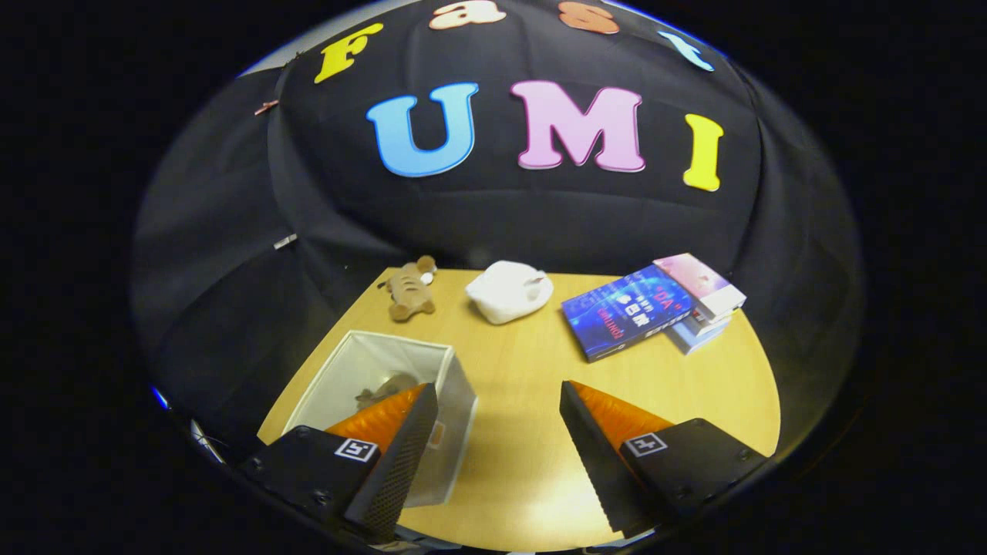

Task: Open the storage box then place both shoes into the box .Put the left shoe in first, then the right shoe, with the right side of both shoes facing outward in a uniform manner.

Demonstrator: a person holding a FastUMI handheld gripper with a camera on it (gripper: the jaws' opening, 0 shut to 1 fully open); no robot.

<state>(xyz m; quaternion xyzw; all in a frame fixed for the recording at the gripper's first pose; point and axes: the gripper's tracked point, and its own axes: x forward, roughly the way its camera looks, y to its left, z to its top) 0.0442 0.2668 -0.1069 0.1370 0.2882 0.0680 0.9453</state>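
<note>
Our jaws stand released above the wooden surface; the open white fabric storage box beside them perhaps holds a shoe already. Next we seek the remaining shoe.

A black cloth wall hangs behind, with soft folds; a light wood table stands in front; bright light shines on its near part.
</note>
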